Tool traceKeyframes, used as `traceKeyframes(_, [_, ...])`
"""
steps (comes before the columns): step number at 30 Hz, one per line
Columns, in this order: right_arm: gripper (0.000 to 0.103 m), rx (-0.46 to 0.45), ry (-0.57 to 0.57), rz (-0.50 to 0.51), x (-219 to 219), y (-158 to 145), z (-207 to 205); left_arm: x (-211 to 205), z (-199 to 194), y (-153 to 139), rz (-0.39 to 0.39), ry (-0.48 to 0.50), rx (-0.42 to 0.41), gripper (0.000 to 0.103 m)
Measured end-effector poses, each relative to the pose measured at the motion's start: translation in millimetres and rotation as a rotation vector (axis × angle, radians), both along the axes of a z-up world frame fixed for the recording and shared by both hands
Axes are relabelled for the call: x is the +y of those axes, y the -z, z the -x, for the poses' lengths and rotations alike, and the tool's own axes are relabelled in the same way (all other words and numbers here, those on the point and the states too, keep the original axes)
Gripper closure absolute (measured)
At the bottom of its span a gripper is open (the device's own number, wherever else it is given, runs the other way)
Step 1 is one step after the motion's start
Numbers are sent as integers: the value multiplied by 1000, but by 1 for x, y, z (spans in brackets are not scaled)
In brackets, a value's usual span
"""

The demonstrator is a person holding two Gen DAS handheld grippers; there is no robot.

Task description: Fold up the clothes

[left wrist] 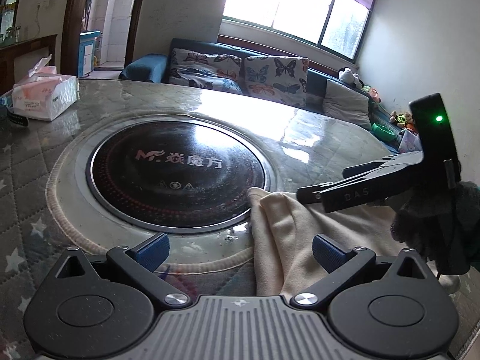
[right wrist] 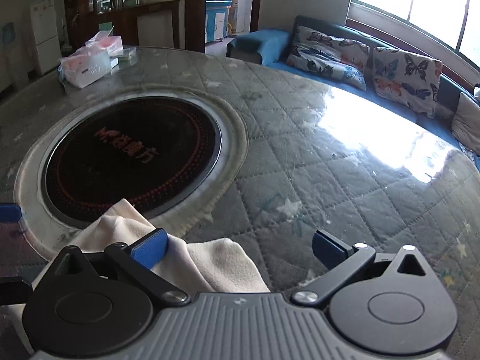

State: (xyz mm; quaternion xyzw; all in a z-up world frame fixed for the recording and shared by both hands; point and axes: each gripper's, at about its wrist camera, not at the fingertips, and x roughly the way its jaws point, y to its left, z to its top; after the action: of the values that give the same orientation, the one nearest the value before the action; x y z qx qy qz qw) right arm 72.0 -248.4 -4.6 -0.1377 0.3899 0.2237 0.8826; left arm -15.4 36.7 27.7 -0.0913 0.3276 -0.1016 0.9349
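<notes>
Left gripper: jaws wide, holding nothing, cloth under its right finger.
Right gripper: jaws wide too, empty, hovering over the cloth.
Cream garment: bunched at the table's near edge, one tip on the black cooktop at 5 o'clock.
Handling: looks soft, light, floppy; I'd pinch a hem corner with each gripper.
Beyond: tissue pack at 10 o'clock.

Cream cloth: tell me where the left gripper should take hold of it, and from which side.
Grip the raised fold ridge of the cream cloth, near its far corner by the black cooktop. Come in low from the near side with the left gripper: the ridge stands off the table, so one finger can likely slide along each side.
</notes>
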Motion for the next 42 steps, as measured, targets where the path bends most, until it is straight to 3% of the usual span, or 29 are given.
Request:
traceKeyframes(6, [0,-99,-65,45,2,-22,34,14,2,-6,5,-55,-22,0])
traceKeyframes(12, [0,-148,-145,149,26,-6,64,23,4,-11,19,-102,-29,0])
traceKeyframes(15, [0,-207,-149,166,36,-4,75,25,7,-14,15,-123,-30,0])
traceKeyframes(18, [0,-229,-190,136,39,-15,89,30,8,-15,25,-145,-27,0])
traceKeyframes(23, [0,-235,-235,181,48,-2,114,33,11,-15,37,-166,-18,0])
traceKeyframes(27, [0,-325,-264,204,53,-7,136,34,13,-16,40,-176,-14,0])
traceKeyframes(34, [0,-313,-306,189,65,2,158,30,15,-17,50,-172,-1,0])
traceKeyframes(42, [0,-318,-278,132,48,-11,173,19,19,-20,40,-158,-2,0])
